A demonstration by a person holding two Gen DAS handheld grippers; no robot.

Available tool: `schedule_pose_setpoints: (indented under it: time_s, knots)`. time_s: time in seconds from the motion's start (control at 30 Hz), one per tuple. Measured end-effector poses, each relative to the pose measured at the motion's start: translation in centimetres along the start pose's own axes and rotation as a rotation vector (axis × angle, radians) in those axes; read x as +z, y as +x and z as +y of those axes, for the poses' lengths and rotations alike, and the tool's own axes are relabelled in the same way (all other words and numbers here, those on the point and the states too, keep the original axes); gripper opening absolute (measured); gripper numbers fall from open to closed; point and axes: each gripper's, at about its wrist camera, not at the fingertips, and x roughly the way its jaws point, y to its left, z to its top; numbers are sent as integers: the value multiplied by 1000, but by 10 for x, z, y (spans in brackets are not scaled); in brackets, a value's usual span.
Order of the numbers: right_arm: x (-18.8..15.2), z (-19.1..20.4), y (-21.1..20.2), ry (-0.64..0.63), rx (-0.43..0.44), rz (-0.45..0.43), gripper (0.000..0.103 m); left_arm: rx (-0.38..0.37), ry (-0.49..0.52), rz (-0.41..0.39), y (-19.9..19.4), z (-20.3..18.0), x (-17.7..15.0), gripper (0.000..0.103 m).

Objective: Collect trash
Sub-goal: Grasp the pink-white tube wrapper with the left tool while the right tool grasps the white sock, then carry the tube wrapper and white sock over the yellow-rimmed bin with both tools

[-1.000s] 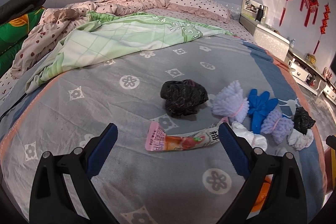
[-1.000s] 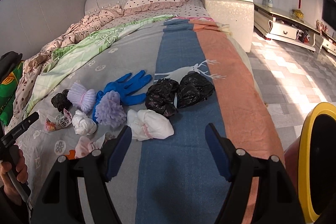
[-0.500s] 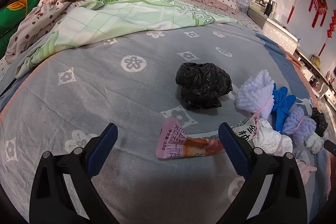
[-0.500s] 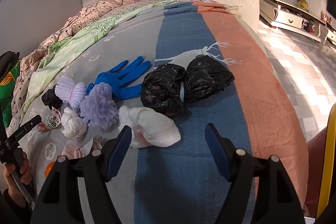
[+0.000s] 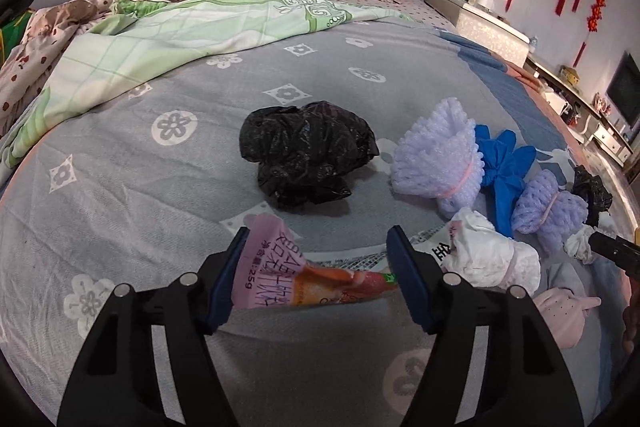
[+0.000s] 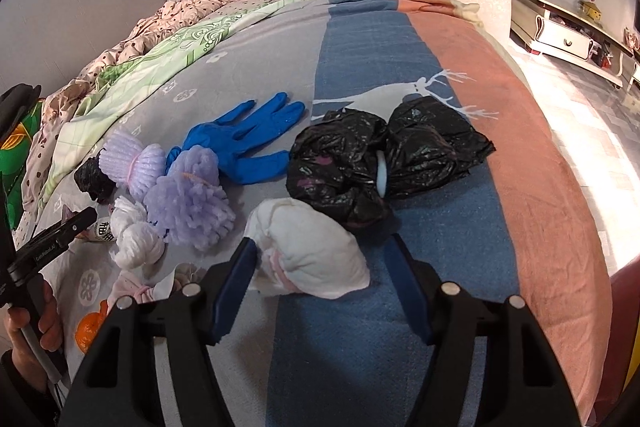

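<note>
- The left claw (image 5: 316, 267) is parked low over the bed (image 5: 160, 187), jaws apart but just narrowed in, with the pink snack wrapper (image 5: 280, 275) caught between them, not yet clamped.
- A crumpled black bag (image 5: 304, 151) is seen just past that claw's tips.
- The right claw (image 6: 320, 279) is also apart and just closing in, with the white wad (image 6: 312, 251) sat between the pads, loose.
- Two tied black bags (image 6: 384, 155) are spotted right beyond it, and a blue glove (image 6: 244, 135) off to its left.
</note>
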Motion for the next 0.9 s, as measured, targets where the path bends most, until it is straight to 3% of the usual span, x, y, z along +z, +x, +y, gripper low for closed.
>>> schedule_pose_setpoints:
  time_s: [0.1,0.37,0.9]
  knots:
    - [-1,3,1,-18,11,3,47,-13,19,-2,1,-6,-3,46]
    - [-3,7,-2,-44,1,-13,36,-9,64,-32,-8,-15,-5,30]
    - [-11,2,-68,-19,32,-102,34,-26,31,-101,-59,-14,8,28]
